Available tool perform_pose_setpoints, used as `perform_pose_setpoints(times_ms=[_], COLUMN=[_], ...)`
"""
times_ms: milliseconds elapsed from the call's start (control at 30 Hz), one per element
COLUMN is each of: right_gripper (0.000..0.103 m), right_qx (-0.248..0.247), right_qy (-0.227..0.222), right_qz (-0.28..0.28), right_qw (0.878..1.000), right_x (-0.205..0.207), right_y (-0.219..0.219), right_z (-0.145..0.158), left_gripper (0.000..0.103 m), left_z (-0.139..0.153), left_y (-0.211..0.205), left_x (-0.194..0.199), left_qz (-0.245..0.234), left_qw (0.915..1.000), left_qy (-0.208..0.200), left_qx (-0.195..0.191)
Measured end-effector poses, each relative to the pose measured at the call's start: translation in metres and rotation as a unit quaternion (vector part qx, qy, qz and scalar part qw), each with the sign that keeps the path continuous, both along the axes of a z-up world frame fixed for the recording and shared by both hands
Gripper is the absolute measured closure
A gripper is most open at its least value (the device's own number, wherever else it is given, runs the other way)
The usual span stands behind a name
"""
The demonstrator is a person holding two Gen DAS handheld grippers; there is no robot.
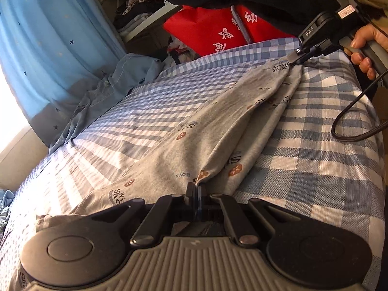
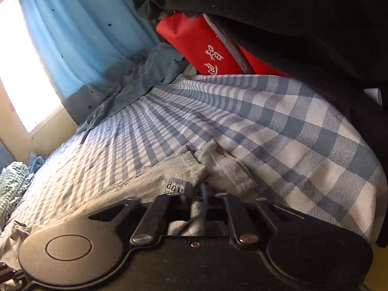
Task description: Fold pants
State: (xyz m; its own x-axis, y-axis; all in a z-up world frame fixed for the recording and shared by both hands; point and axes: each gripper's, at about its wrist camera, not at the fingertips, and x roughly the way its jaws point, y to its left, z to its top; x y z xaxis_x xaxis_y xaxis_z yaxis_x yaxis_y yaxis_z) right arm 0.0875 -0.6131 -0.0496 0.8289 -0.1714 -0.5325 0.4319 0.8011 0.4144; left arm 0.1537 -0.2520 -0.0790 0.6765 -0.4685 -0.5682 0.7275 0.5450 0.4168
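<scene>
Blue-and-white checked bedsheet (image 1: 315,160) covers the bed, a blue star-print curtain (image 1: 48,43) behind. Grey printed cotton pants (image 1: 194,145) lie stretched along it, long axis running from my left gripper (image 1: 196,195) to my right gripper (image 1: 297,59). Both of the 2 tools are clamped on the fabric, 1 at each end. Judgement: the fold requires bringing one held end over toward the other, keeping the edges aligned.

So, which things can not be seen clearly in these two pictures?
- Near end of the pants: left wrist view, hidden by the left gripper body.
- Right gripper fingertips: right wrist view, buried in bunched cloth.
- Shelf contents: left wrist view, too small and dark.
</scene>
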Motion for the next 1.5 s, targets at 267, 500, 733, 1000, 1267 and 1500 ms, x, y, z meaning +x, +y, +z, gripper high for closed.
perform_pose_setpoints(times_ms=[267,500,733,1000,1267,1500], right_gripper=[0.056,0.097,0.098,0.098,0.096,0.047], right_qx=[0.053,0.012,-0.084,-0.033,-0.052,-0.185], right_qy=[0.006,0.008,-0.046,0.017,0.033,0.056], right_qz=[0.005,-0.003,0.024,-0.023,-0.024,-0.009], right_qw=[0.999,1.000,0.995,0.999,0.998,0.981], right_x=[0.018,0.051,0.040,-0.003,-0.007,-0.005], right_y=[-0.018,-0.019,-0.013,-0.038,-0.027,0.008], right_z=[-0.002,0.029,0.079,0.005,-0.008,0.015], left_gripper=[0.103,0.103,0.103,0.103,0.102,0.040], left_z=[-0.001,0.016,0.035,0.008,-0.007,0.013], left_y=[-0.006,-0.003,-0.004,-0.010,-0.011,0.016], left_x=[0.004,0.005,0.007,-0.004,-0.005,0.000], left_qz=[0.014,0.022,0.022,-0.006,-0.015,0.032], left_qw=[0.9998,0.9995,0.9986,0.9996,0.9994,0.9939], left_qy=[0.012,-0.005,-0.006,0.020,0.030,0.070], left_qx=[-0.005,-0.020,-0.049,-0.019,0.001,-0.079])
